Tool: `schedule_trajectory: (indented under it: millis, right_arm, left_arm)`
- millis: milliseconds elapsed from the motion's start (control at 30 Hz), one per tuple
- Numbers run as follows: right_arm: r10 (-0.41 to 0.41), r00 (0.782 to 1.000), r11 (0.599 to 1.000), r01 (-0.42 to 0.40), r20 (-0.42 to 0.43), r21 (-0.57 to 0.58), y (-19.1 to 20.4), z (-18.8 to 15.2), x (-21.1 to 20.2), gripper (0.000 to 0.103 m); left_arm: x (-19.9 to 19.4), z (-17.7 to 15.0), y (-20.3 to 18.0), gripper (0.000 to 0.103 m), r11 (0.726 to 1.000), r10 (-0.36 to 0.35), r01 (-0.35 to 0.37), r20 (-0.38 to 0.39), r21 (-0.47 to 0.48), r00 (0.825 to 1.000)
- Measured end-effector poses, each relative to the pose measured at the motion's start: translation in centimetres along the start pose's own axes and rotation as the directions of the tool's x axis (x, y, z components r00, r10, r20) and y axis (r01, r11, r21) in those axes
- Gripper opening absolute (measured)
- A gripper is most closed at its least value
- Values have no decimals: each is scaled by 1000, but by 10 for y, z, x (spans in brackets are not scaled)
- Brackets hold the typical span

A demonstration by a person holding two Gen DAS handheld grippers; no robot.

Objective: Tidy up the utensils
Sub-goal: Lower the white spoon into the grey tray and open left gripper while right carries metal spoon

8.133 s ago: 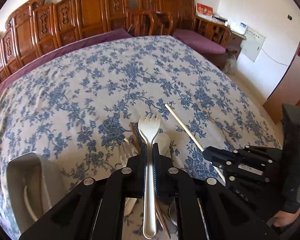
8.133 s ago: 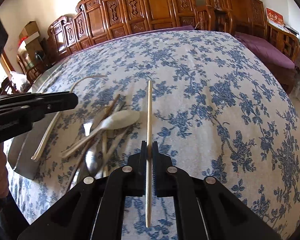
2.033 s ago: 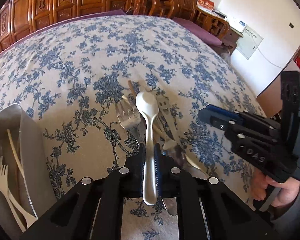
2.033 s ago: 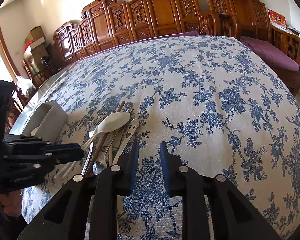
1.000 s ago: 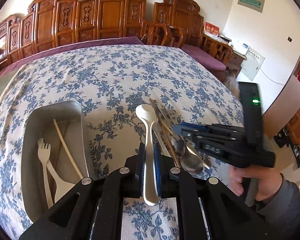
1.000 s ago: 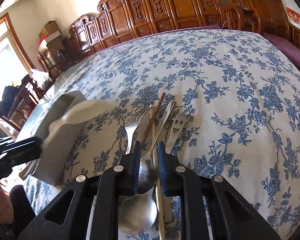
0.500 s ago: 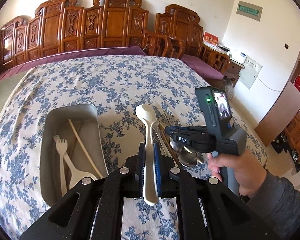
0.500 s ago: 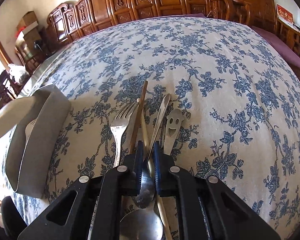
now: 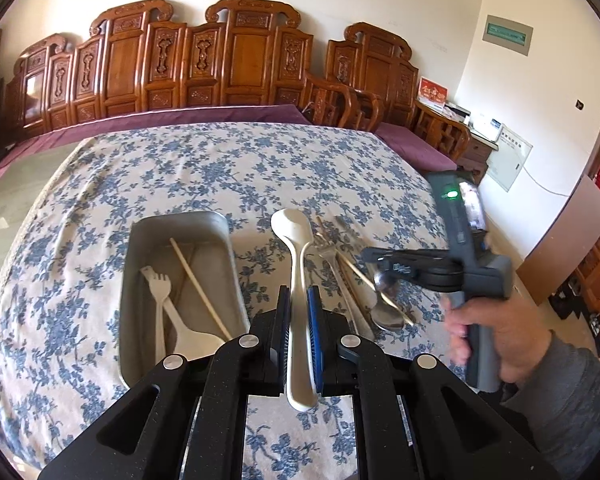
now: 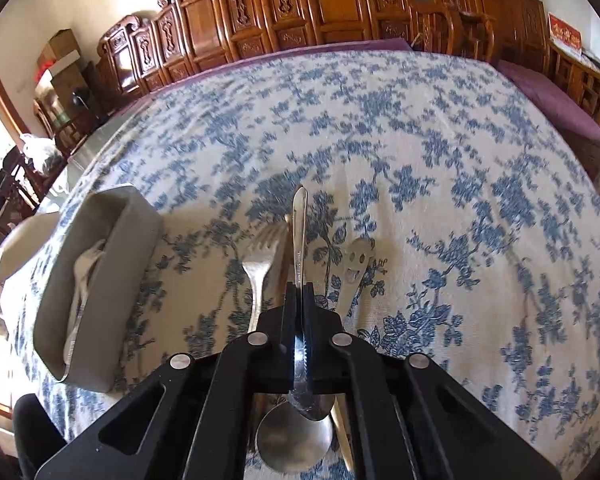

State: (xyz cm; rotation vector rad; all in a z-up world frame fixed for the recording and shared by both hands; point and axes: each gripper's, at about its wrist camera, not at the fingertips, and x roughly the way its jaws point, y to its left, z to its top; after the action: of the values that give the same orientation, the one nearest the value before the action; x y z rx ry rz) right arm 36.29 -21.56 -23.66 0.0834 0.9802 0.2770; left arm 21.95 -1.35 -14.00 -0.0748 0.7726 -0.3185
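My left gripper (image 9: 298, 312) is shut on a white plastic spoon (image 9: 294, 236), held above the cloth just right of the grey tray (image 9: 220, 226). In the tray lie a white fork (image 9: 158, 284), a wooden chopstick (image 9: 198, 284) and another white utensil (image 9: 190, 338). My right gripper (image 10: 300, 292) has its jaws closing tight on the handle of a metal spoon (image 10: 299, 220), which is raised over the pile. On the cloth below it lie a metal fork (image 10: 258, 268), a smiley-face utensil (image 10: 356, 264) and a second metal spoon (image 10: 294, 444).
The table carries a blue-flowered cloth (image 9: 228, 168). Carved wooden chairs (image 9: 240, 60) line its far side. A person's hand (image 9: 496, 340) holds the right gripper (image 9: 370, 258) at the right of the left wrist view. The tray (image 10: 132, 236) stands left of the pile.
The right jaws have closed on the metal spoon's handle and raised it from the pile. The left gripper has risen and drawn back with the white spoon, bringing the whole tray into view.
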Motion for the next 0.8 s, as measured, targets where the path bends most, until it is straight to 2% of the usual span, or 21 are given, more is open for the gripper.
schedule_trajectory:
  millis: [367, 633, 800]
  right_arm:
    - [71, 994, 995, -65, 80, -76, 33, 7, -53, 4]
    - [139, 986, 982, -125, 91, -140, 67, -1, -71, 4]
    - [164, 983, 975, -149, 82, -167, 81, -6, -72, 4]
  left_arm:
    - [-4, 6, 32, 8, 997, 77, -77, 5, -18, 997]
    - [21, 5, 70, 8, 985, 164, -166, -53, -36, 985]
    - [40, 4, 87, 8, 979, 191, -196, -90, -51, 977]
